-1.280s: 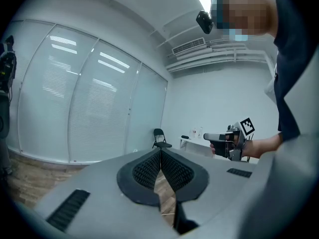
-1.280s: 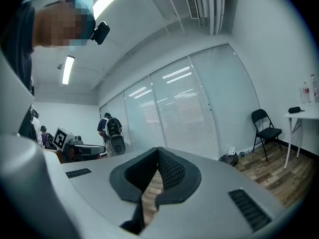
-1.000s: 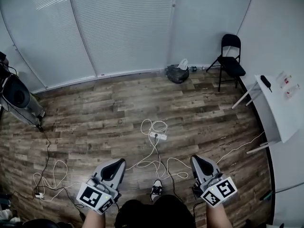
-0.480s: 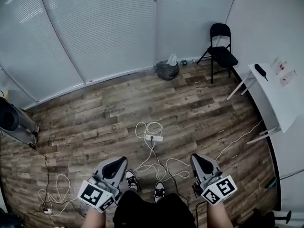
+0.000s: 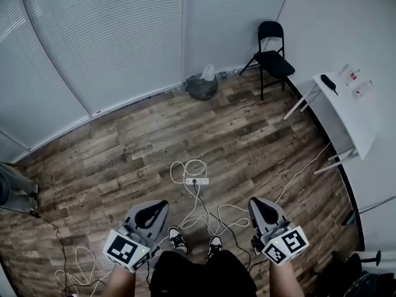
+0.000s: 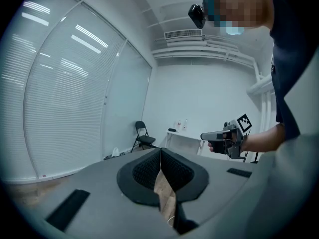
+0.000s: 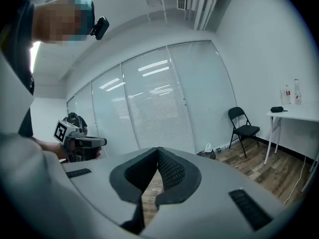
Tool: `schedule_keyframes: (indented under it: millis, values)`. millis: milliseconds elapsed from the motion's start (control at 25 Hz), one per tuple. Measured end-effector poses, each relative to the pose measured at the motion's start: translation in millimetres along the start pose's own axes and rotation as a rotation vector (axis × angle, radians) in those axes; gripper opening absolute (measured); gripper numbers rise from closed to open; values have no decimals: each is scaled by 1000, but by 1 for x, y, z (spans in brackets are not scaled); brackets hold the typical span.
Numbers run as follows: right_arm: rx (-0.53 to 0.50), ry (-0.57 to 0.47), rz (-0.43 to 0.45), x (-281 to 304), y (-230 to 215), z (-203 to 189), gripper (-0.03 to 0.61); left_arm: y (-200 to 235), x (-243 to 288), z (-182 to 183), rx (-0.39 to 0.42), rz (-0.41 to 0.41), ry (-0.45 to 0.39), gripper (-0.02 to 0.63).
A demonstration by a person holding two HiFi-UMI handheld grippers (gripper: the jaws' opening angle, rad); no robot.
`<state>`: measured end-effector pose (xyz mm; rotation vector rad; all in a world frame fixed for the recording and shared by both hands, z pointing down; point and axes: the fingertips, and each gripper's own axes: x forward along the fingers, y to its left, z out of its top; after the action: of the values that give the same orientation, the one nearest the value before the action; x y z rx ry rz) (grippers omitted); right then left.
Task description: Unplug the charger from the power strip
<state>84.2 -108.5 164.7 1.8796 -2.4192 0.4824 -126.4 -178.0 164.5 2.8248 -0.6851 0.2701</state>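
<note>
Power strip flat on the wood floor, with the charger seated in it as a small dark spot, too small to tell more. White cable looped just behind the strip. Well short of the strip, one to each side: left gripper and right gripper, both clamped shut on nothing.

Power strip on floor, chair behind

Wooden floor bears a power strip and loose cables.
</note>
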Motion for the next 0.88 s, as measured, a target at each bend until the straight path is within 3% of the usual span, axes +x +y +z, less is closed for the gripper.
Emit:
schedule_keyframes:
  millis: [160,360,560,880]
  values:
    - [-25,27,1,31,9,-11,18,35,6,-14,-9,-18,0,21]
    - [-11,62,16,55,-21,-44,18,57,34,-48,-55,-11,-2,21]
    - [-29,121,48,95,-80,-123,18,73,87,-135,-84,-4,42,23]
    - [-13,209,90,168,-174,-287,18,104,195,-294,-76,-10,112,23]
